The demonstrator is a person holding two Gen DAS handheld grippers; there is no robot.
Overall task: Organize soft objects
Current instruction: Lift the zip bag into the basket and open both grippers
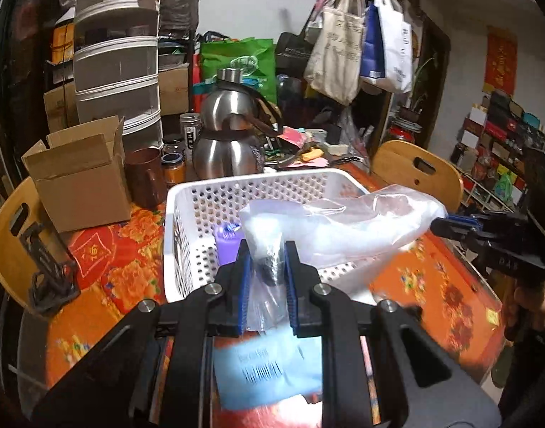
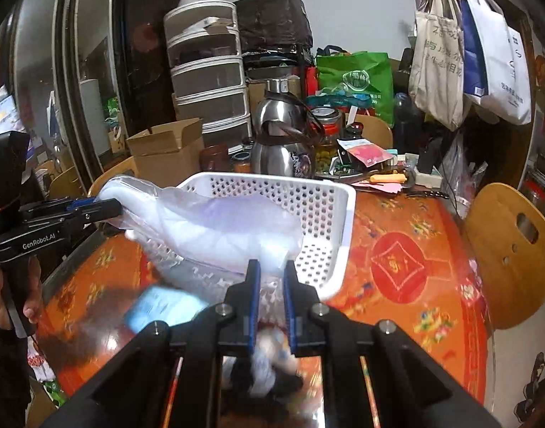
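Observation:
A clear plastic bag (image 1: pixel 343 221) hangs stretched between both grippers above the white perforated basket (image 1: pixel 201 199). My left gripper (image 1: pixel 267 260) is shut on one end of the bag, where something dark shows through the film. My right gripper (image 1: pixel 440 226) pinches the other end at the right. In the right wrist view, the right gripper (image 2: pixel 270 274) is shut on the bag (image 2: pixel 219 228), and the left gripper (image 2: pixel 115 208) holds its far end over the basket (image 2: pixel 329 214). A purple packet (image 1: pixel 227 246) lies in the basket. A blue packet (image 1: pixel 268 371) lies on the table below.
The orange floral tablecloth (image 1: pixel 122 267) covers the table. Behind the basket stand a cardboard box (image 1: pixel 80 174), a brown cup (image 1: pixel 145 178), jars and steel kettles (image 1: pixel 229 142). Wooden chairs (image 2: pixel 511 249) flank the table. Bags hang at the back right.

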